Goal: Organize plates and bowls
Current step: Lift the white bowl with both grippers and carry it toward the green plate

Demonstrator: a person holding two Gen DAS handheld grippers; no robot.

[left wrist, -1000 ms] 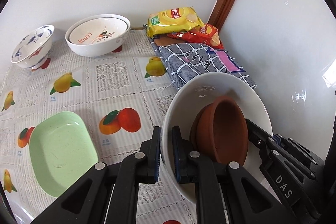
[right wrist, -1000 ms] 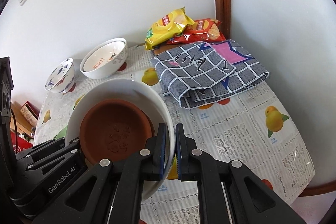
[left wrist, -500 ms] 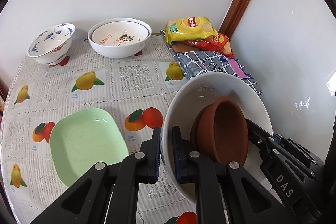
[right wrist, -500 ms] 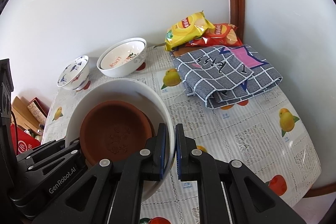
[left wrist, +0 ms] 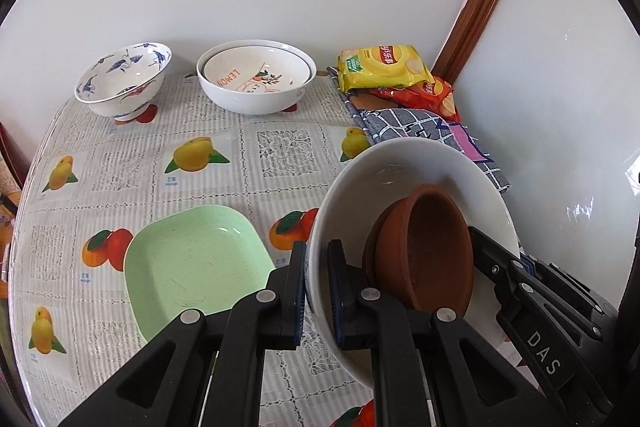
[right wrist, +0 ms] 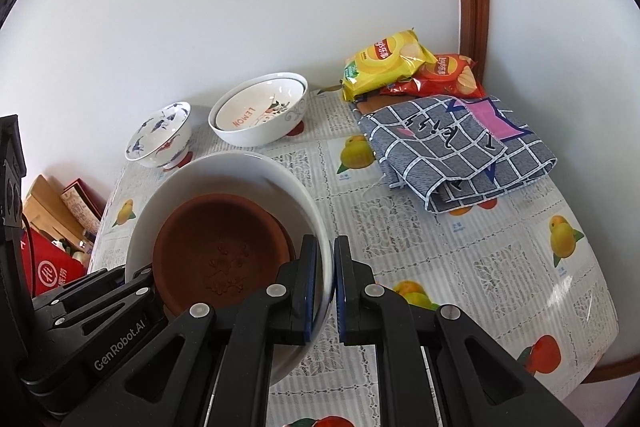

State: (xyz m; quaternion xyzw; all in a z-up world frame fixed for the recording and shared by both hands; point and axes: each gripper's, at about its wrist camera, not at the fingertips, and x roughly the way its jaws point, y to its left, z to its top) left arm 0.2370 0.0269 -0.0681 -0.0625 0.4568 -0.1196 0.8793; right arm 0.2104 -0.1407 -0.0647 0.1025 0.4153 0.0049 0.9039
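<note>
A large white bowl (left wrist: pixel 404 167) (right wrist: pixel 224 171) with brown clay dishes (left wrist: pixel 424 247) (right wrist: pixel 220 247) inside is held above the table. My left gripper (left wrist: pixel 316 291) is shut on its left rim. My right gripper (right wrist: pixel 328 291) is shut on its right rim. A green square plate (left wrist: pixel 188 263) lies on the table to the left. At the back stand a white nested LEMON bowl (left wrist: pixel 256 83) (right wrist: pixel 260 115) and a blue-patterned bowl (left wrist: pixel 124 79) (right wrist: pixel 160 135).
A folded checked cloth (right wrist: pixel 460 151) (left wrist: pixel 424 127) and yellow and red chip bags (right wrist: pixel 384 63) (left wrist: pixel 380 67) lie at the back right by the wall corner. The fruit-print tablecloth (left wrist: pixel 120 167) covers the table. Boxes (right wrist: pixel 60 219) sit beyond the left table edge.
Both grippers have pulled back and risen with the white bowl; more of the table and the green plate now show. The grips have not changed.
</note>
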